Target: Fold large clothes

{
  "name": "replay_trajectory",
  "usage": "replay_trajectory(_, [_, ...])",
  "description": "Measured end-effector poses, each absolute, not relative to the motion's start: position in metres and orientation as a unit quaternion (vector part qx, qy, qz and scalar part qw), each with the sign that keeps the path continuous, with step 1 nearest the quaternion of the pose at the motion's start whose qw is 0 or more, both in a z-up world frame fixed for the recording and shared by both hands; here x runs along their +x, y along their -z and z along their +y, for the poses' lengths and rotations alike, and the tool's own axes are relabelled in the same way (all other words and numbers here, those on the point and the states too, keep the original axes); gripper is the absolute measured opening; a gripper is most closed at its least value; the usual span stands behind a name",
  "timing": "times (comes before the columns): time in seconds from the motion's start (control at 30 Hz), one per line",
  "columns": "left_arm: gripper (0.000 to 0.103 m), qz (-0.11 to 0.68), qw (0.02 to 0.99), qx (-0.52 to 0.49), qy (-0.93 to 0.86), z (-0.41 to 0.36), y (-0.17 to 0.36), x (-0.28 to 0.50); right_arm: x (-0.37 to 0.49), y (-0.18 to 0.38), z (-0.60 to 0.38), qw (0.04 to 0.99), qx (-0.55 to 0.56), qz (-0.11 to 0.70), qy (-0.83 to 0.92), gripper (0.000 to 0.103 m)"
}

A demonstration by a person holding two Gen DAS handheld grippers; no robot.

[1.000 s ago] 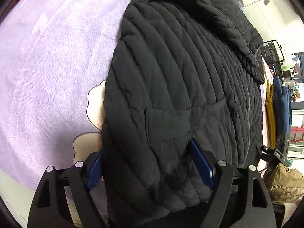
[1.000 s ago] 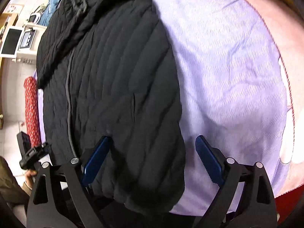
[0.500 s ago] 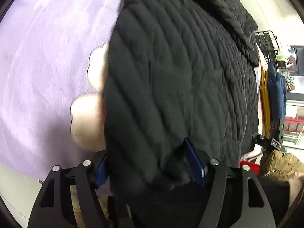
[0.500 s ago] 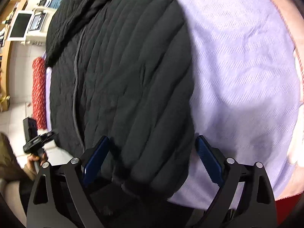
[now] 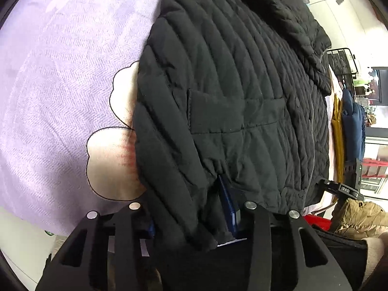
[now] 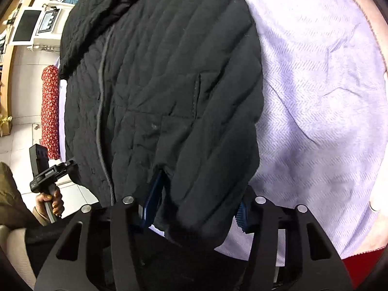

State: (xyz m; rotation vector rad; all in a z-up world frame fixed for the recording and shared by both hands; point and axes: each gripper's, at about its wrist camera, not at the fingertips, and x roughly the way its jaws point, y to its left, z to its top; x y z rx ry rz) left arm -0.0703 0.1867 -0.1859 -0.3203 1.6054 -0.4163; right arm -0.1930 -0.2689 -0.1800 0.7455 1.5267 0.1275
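Two grippers squeeze the bottom edge of a black puffy jacket [image 5: 230, 97]

The jacket lies on a purple blanket [image 5: 60, 72]. The left gripper [image 5: 189, 208] and right gripper [image 6: 196, 201] are both closing, with jacket hem bunched between their blue pads. No words can be read on the jacket.

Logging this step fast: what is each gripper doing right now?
Left gripper: closing, with the sleeve end of the black jacket bunched between its pads.
Right gripper: closing around the jacket's other sleeve end.

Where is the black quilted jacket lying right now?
In both wrist views the black quilted jacket lies spread on the lilac blanket, its near hem between each closing tool's fingers.
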Motion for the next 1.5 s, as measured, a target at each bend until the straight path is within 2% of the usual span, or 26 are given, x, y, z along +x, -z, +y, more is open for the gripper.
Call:
replay_trajectory(0.13, [0.017, 0.704, 0.669, -0.127, 0.201, 0.186, 0.177, -0.073, -0.196, 0.177, -0.27, 0.655, 0.341, 0.671, -0.07, 0.022])
replay_trajectory(0.3, [0.011, 0.704, 0.662, -0.12, 0.225, 0.189, 0.165, -0.078, -0.201, 0.157, -0.259, 0.668, 0.311, 0.668, -0.103, 0.014])
replay_trajectory(0.53, [0.01, 0.727, 0.63, -0.084, 0.26, 0.194, 0.151, -0.108, -0.224, 0.139, -0.245, 0.647, 0.289, 0.692, -0.14, 0.012])
replay_trajectory(0.7, [0.009, 0.741, 0.613, -0.119, 0.246, 0.214, 0.155, -0.127, -0.25, 0.147, -0.248, 0.61, 0.323, 0.71, -0.138, 0.012])
replay_trajectory(0.93, [0.009, 0.724, 0.632, -0.071, 0.266, 0.185, 0.136, -0.098, -0.198, 0.13, -0.251, 0.637, 0.318, 0.683, -0.164, 0.011])
replay_trajectory(1.17, [0.009, 0.626, 0.723, -0.076, 0.281, 0.172, 0.078, -0.002, -0.109, 0.085, -0.259, 0.719, 0.254, 0.62, -0.183, 0.011])
replay_trajectory(1.33, [0.009, 0.563, 0.781, -0.054, 0.264, 0.152, 0.054, 0.076, -0.029, 0.054, -0.306, 0.785, 0.257, 0.551, -0.121, 0.011])
replay_trajectory(1.5, [0.009, 0.529, 0.81, -0.055, 0.246, 0.127, 0.036, 0.134, 0.024, 0.025, -0.345, 0.81, 0.277, 0.507, -0.099, 0.011])
